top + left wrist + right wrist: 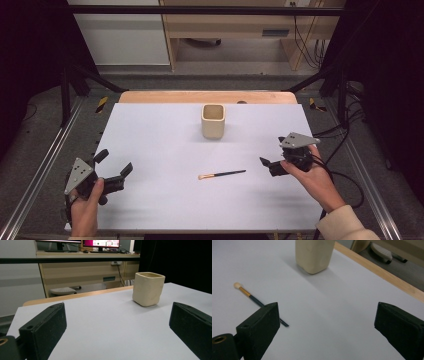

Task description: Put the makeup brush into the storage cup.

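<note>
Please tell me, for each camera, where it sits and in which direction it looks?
High view: above the person's side, looking forward and down on the table; both hands with claws show.
Left gripper view: on the left claw, facing the cup; its two open jaws show.
Right gripper view: on the right claw, facing cup and brush; open jaws show.
All three views share the cup.

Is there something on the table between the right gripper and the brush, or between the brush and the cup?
Nothing visible stands in the way. The right gripper is open, beside the dark handle end of the brush, with bare white table between them. From the brush to the cup the table is also bare.
</note>
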`<state>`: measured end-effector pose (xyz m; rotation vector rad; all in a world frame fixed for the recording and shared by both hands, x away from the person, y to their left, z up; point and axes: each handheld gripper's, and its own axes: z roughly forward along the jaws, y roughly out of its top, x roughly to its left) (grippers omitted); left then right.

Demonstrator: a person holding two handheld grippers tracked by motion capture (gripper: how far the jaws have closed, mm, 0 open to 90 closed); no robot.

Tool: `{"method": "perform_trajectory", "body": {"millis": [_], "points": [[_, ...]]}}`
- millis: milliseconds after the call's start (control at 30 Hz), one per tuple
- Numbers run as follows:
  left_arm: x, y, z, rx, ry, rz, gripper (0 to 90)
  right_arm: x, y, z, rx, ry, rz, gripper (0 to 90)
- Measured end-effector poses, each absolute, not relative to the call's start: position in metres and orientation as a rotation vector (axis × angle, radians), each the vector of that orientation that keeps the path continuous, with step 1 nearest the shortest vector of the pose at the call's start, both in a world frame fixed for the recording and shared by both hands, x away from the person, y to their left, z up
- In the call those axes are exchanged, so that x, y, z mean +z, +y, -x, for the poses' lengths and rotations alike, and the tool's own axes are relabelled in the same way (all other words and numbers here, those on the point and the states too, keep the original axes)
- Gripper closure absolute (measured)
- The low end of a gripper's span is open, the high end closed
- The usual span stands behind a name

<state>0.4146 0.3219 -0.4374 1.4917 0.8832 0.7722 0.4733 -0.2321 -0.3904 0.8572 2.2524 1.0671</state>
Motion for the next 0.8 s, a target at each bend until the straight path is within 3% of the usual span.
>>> {"method": "perform_trajectory", "body": {"millis": [400, 800], "points": [[-0.438, 0.323, -0.415, 0.768, 0.888, -1.49, 0.4, -0.379, -0.166, -0.484, 0.951, 2.453, -0.557, 8.5], [-0.438, 0.325, -0.416, 0.77, 0.893, -1.488, 0.4, -0.383, -0.134, -0.488, 0.898, 2.557, -0.401, 8.7]]}}
